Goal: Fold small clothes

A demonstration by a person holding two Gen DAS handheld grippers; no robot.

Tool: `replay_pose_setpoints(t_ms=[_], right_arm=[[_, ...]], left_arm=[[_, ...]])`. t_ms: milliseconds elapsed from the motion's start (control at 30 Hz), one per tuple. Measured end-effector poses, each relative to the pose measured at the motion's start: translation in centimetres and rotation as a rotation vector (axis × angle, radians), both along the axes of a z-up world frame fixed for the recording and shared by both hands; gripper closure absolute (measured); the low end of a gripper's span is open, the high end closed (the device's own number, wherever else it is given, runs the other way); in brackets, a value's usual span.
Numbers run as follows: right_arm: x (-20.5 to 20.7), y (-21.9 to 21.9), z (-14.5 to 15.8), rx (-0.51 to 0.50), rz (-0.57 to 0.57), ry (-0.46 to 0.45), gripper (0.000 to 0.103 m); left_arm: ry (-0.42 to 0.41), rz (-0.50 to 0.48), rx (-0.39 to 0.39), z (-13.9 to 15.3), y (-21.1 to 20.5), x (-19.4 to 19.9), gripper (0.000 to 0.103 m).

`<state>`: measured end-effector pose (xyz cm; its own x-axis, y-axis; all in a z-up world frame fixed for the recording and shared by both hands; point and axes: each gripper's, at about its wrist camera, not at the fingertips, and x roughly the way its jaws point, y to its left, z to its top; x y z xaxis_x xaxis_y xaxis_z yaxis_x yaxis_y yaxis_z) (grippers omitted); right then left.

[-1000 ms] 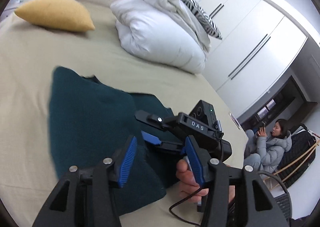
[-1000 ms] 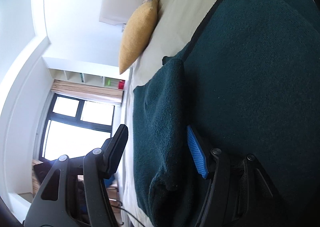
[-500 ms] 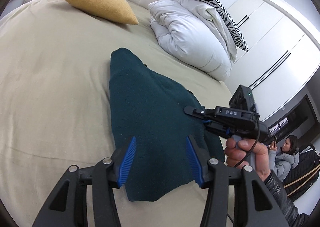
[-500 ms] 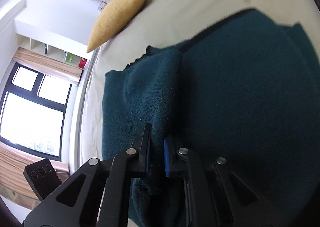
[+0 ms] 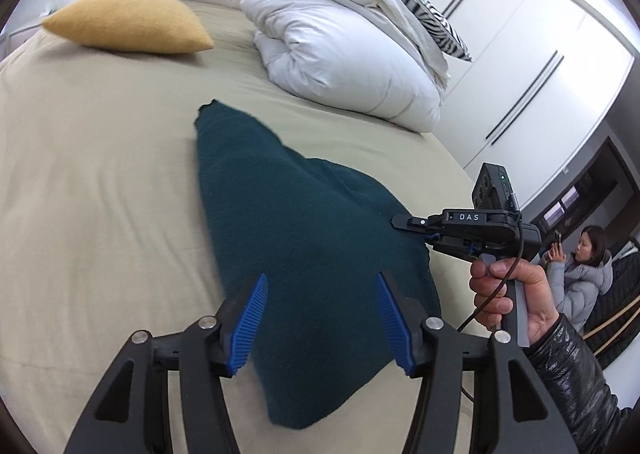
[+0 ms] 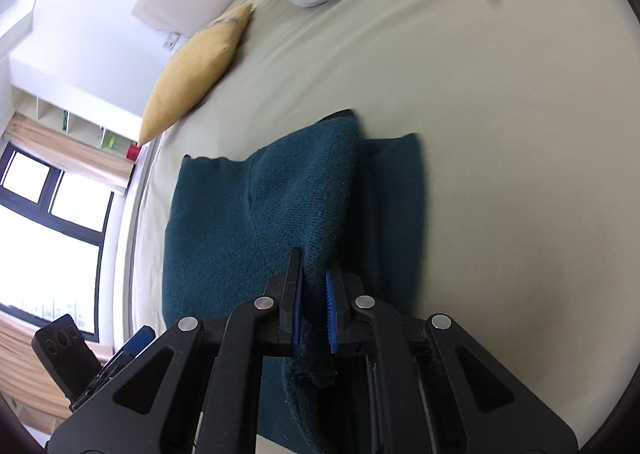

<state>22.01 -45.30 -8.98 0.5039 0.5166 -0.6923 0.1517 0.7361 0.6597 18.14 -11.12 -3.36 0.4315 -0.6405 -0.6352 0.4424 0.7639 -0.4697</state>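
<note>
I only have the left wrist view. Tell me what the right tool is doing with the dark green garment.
Observer: The right tool is shut on a raised fold of the dark green garment; fabric bunches between its blue pads.
Operator: Say what lies past that fold.
Observer: A flatter layer of the same garment lies on the bed sheet just right of the fold.
Operator: Report what is at the bed's far side.
Observer: A window with a dark frame, and shelves above it, beyond the yellow pillow.
</note>
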Motion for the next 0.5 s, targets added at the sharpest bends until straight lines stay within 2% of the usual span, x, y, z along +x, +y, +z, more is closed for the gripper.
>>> replay_pose_setpoints(t_ms=[300, 467, 500], right_arm=[[-0.5, -2.4, -1.1, 0.005, -0.019, 0.007, 0.097], [0.0, -3.6, -4.7, 0.071, -0.082, 0.045, 0.097], [-0.3, -3.8, -4.9, 0.097, -0.1, 0.034, 0.092]], left_arm=[[-0.035, -0.056, 0.077, -1.2, -4.4, 0.3, 0.043], [0.004, -0.072, 0.135, -4.0, -5.2, 0.7, 0.043], [-0.002, -0.073, 0.142, -4.1, -5.2, 0.6, 0.043]])
